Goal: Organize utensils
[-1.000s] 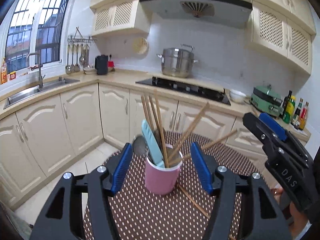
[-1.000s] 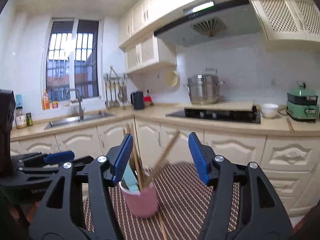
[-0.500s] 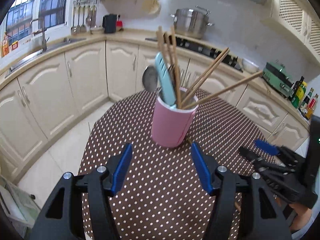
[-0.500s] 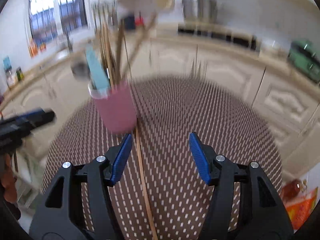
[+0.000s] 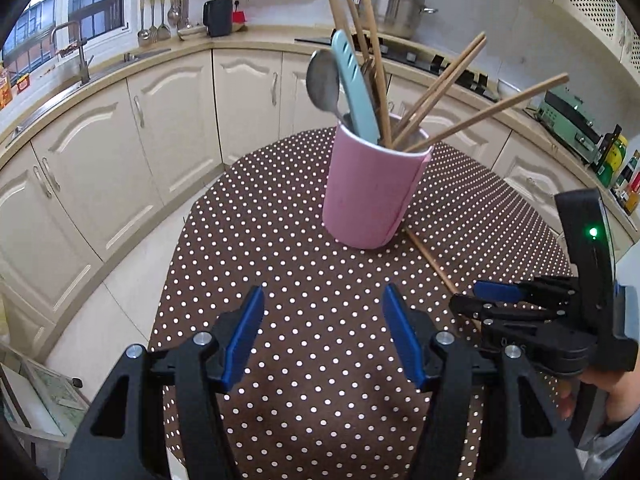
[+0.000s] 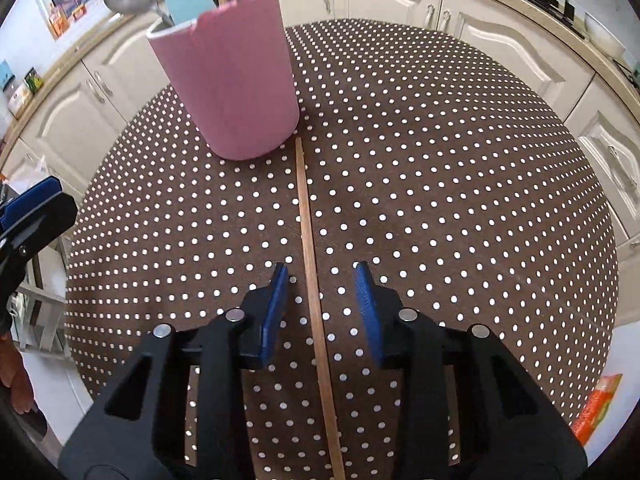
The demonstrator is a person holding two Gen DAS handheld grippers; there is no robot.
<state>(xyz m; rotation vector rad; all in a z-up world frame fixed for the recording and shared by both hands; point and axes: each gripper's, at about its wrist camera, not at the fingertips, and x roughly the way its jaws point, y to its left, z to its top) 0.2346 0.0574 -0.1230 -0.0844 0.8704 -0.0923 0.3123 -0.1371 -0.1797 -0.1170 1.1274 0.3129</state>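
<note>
Round counter with a pink cup and one stray chopstick

The round counter [image 6: 440, 160], covered in a brown cloth with white polka dots, stands in front of the cream kitchen cabinets. On its far part a tall pink cylindrical holder cup [image 6: 236, 88] stands upright, holding utensils. A single long wooden chopstick [image 6: 310, 240] lies flat on the cloth, its far tip touching or just beside the cup's base, the rest running straight towards the near edge. The rest of the cloth visible here is bare dotted fabric.
</note>
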